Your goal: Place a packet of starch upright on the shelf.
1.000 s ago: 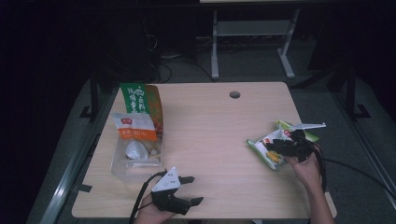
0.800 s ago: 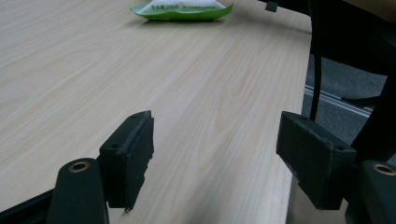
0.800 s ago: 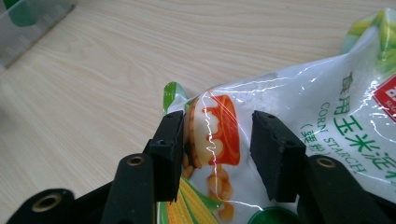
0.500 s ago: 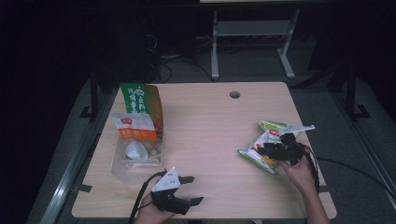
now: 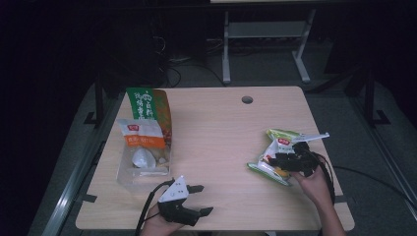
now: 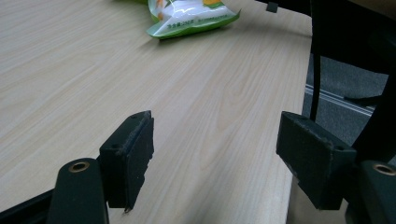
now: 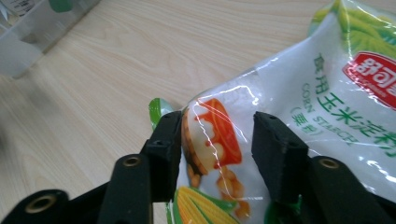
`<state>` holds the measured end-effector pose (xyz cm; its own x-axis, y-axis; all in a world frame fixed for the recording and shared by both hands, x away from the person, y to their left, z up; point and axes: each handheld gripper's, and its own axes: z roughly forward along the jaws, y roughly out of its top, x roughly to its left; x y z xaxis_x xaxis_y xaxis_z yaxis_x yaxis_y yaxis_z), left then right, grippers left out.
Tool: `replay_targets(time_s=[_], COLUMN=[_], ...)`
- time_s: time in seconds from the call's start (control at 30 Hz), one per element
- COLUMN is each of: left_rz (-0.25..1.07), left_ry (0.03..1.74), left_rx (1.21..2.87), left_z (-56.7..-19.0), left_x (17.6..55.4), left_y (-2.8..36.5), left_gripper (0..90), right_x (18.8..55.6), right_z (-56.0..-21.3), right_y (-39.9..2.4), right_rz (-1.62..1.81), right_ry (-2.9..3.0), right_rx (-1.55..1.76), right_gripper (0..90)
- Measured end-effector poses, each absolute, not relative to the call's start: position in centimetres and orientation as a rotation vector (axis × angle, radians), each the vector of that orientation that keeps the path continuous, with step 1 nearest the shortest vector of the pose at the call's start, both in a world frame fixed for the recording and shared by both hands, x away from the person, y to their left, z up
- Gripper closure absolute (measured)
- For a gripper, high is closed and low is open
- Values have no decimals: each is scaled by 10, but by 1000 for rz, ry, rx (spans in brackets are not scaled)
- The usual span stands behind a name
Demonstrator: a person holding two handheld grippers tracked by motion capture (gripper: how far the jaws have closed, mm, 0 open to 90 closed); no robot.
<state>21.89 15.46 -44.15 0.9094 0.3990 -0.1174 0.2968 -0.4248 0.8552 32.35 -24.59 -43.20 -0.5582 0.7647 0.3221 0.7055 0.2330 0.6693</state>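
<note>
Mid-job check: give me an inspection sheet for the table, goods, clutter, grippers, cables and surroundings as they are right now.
Surface: light wood table, with a round cable hole near the far edge.
Job's things: corn starch bag at the right side, tilted, partly raised; clear bin at the left, holding a white-and-orange packet and a green-and-orange bag.
Clutter: nothing seen.
Grippers: left gripper open, nothing between its fingers; right gripper astride the starch bag's edge, fingers either side, firm pinch not certain.
Cables: one trails from each gripper; more lie on the floor beyond.
Surroundings: dark room, grey floor, metal frame behind.
</note>
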Motion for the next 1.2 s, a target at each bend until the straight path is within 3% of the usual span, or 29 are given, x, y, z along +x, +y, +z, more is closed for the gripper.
replay_targets(time_s=[0.37, 0.93, 1.1, 1.2], left_rz=[127, 122, 121, 118], left_ry=[503, 507, 504, 505], left_rx=[2043, 2043, 2044, 2042], left_z=[-442, -443, -443, -443], left_x=[221, 221, 221, 222], left_y=[155, 153, 153, 153], left_gripper=[271, 272, 272, 272], right_x=[321, 335, 346, 348], right_z=[-424, -446, -455, -460], right_y=[-281, -322, -318, -317], right_rz=[1189, 1228, 1300, 1351], right_ry=[2312, 2201, 2185, 2180], right_rx=[1549, 1758, 1800, 1825], right_gripper=[454, 376, 403, 490])
